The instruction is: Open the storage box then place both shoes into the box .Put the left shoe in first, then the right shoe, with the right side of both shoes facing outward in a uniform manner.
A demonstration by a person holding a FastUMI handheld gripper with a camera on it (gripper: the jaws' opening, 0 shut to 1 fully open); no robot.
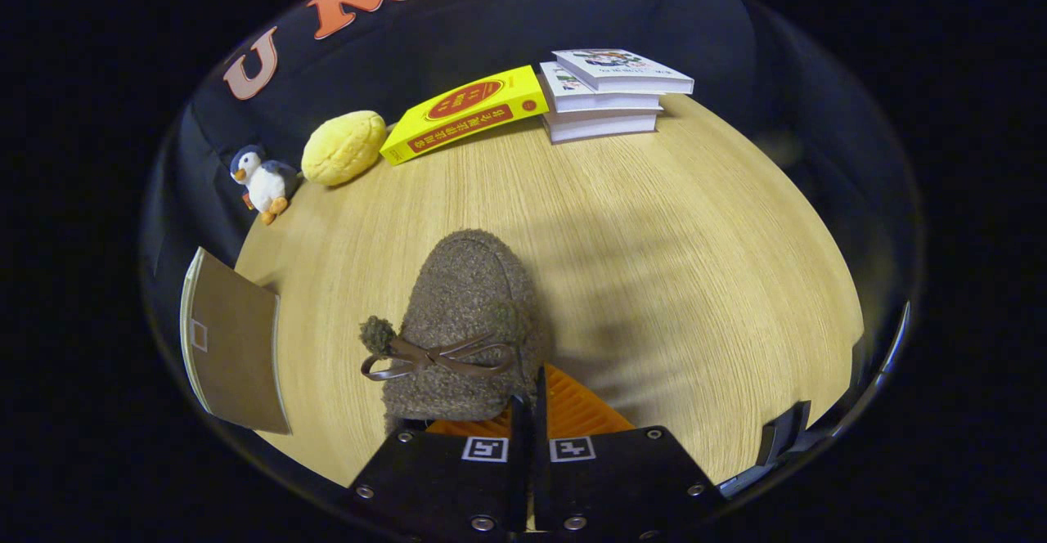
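Table [695, 224] fills most of the frame, light wood. Shoe [466, 322], a brown fuzzy slipper with a bow, sits at lower centre, toe pointing up-frame away from the gripper [532, 412]. The fingers are closed narrow at bottom centre, pinching the rear rim of the shoe, so it looks held at the heel edge.

Judged step: carrying this shoe toward the box. To do it well, keep the pinch firm on the rim, keep the toe level so it doesn't swing, and check which side faces outward before lowering. Can't tell if this is the left or right shoe.

A brown flap [233, 347] at lower left may be the storage box lid, unsure. Upper frame: book stack [609, 93], yellow book [466, 114], yellow plush [343, 148], penguin toy [263, 181].
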